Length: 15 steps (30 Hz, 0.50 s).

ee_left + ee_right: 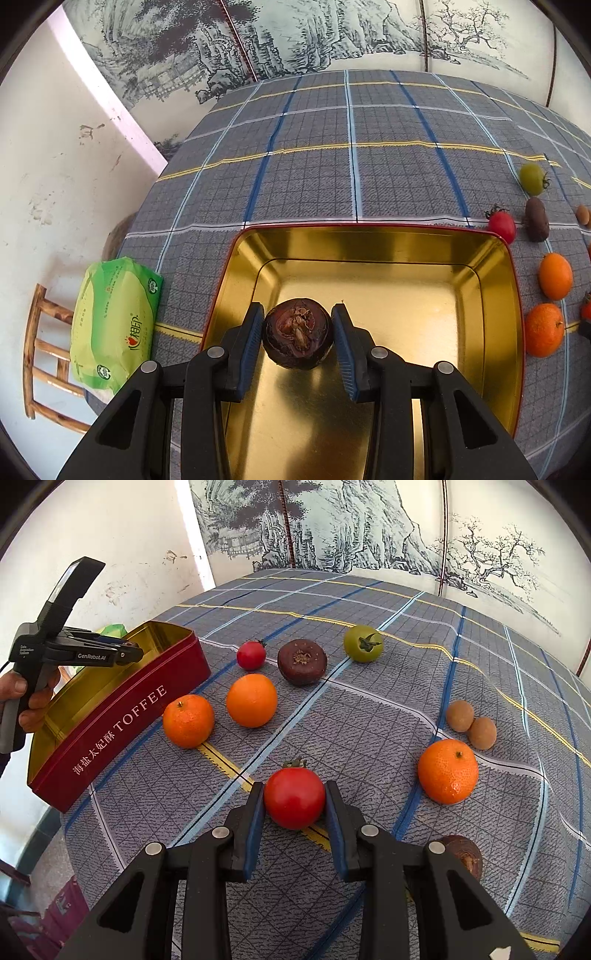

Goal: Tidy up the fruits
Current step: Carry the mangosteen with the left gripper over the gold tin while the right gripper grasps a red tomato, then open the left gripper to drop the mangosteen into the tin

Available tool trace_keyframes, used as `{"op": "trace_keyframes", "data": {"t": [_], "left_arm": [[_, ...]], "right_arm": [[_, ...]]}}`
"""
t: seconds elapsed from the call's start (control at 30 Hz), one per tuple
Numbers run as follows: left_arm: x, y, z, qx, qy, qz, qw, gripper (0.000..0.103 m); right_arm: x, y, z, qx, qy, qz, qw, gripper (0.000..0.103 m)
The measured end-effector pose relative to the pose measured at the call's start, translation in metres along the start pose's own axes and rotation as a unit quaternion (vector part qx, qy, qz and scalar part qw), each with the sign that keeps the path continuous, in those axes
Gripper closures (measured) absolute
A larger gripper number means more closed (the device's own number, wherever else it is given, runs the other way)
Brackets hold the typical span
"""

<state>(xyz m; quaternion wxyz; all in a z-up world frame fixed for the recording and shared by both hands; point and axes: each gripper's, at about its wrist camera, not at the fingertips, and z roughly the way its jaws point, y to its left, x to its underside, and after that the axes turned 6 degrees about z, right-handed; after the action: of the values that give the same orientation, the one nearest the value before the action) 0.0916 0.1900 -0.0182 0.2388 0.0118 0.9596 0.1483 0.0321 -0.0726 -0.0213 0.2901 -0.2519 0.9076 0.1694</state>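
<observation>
My left gripper (298, 334) is over the red toffee tin (495, 295) with its gold inside; a dark brown water chestnut (297, 338) sits between the pads, the left pad touching it and a thin gap at the right pad. My right gripper (294, 799) is shut on a red tomato (294, 797) on the checked cloth. In the right wrist view the tin (122, 716) stands at the left with the left gripper (129, 652) above it. Three oranges (252, 700) (188, 720) (448, 770), a small red tomato (251, 655), a green tomato (363, 643), another dark chestnut (302, 661) and two longans (471, 723) lie around.
A green tissue pack (114, 325) lies at the table's left edge beside a wooden stool (48, 354). Another brown chestnut (463, 854) sits close to my right gripper's right finger. A painted wall runs behind the table. The far half of the cloth (369, 602) holds no objects.
</observation>
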Motion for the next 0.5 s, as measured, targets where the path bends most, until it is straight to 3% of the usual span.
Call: {"op": "trace_keyframes", "data": {"t": [0.5], "left_arm": [[-0.0022,0.0058,0.0004,-0.036,-0.007,-0.001,0.9993,0.063]], "right_arm": [[0.0004,-0.0001,-0.0002,0.002,0.0,-0.002,1.0,0.074]]}}
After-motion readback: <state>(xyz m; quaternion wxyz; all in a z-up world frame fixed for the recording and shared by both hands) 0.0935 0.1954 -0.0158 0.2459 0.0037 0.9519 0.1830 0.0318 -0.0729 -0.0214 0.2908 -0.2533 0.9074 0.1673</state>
